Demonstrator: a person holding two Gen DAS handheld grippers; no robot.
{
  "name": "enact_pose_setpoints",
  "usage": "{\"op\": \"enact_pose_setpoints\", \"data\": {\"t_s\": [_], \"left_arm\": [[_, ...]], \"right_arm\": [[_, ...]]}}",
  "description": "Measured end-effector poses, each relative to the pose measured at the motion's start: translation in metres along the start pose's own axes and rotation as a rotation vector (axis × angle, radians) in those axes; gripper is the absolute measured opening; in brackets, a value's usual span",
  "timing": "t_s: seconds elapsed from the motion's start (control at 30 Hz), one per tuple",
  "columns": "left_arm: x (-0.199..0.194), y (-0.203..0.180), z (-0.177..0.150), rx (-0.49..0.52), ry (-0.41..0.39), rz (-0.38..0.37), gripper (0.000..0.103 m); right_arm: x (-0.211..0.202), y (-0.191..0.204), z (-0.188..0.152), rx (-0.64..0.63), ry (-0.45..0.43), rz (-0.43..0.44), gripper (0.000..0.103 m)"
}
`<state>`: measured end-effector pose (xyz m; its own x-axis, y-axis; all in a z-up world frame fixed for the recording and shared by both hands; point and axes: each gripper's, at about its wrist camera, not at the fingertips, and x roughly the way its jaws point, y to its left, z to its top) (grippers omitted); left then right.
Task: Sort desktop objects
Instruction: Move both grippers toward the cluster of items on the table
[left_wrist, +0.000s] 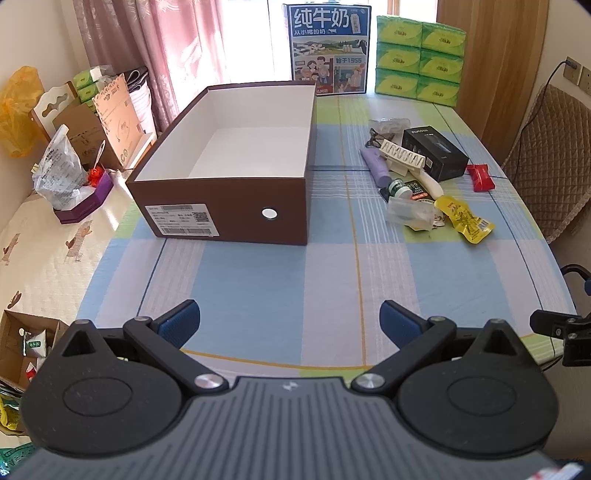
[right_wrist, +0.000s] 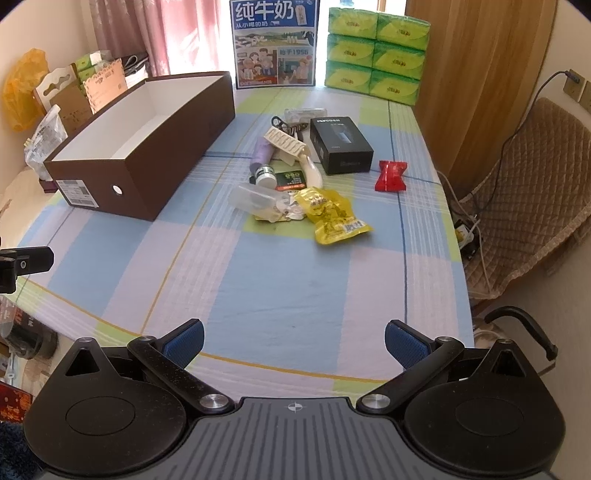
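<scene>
An open brown box (left_wrist: 221, 206) with a white, empty inside stands on the checked tablecloth; it shows at the left in the right wrist view (right_wrist: 147, 173). To its right lies a pile of small items: a black carton (right_wrist: 340, 144), a red packet (right_wrist: 390, 175), a yellow snack bag (right_wrist: 332, 216), a purple tube (right_wrist: 263, 150), a cream comb-like clip (right_wrist: 286, 142), a clear plastic case (right_wrist: 253, 197). My left gripper (left_wrist: 290, 323) and right gripper (right_wrist: 293, 341) are both open and empty above the near table edge.
A milk carton box (left_wrist: 327, 48) and stacked green tissue packs (left_wrist: 419, 55) stand at the far table edge. A padded chair (right_wrist: 524, 177) is at the right. Bags and cardboard boxes (left_wrist: 74, 147) crowd a surface at the left.
</scene>
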<state>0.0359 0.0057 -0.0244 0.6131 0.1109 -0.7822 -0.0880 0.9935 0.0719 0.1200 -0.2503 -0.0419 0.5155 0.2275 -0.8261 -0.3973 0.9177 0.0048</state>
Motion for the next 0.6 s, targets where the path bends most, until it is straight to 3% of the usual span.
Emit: {"op": "enact_pose_setpoints", "data": {"t_s": [0.6], "left_arm": [[0.022,-0.035,0.027,0.006,0.017,-0.018,0.102]], "right_arm": [[0.017,-0.043,0.021,0.009,-0.02,0.032,0.101]]}}
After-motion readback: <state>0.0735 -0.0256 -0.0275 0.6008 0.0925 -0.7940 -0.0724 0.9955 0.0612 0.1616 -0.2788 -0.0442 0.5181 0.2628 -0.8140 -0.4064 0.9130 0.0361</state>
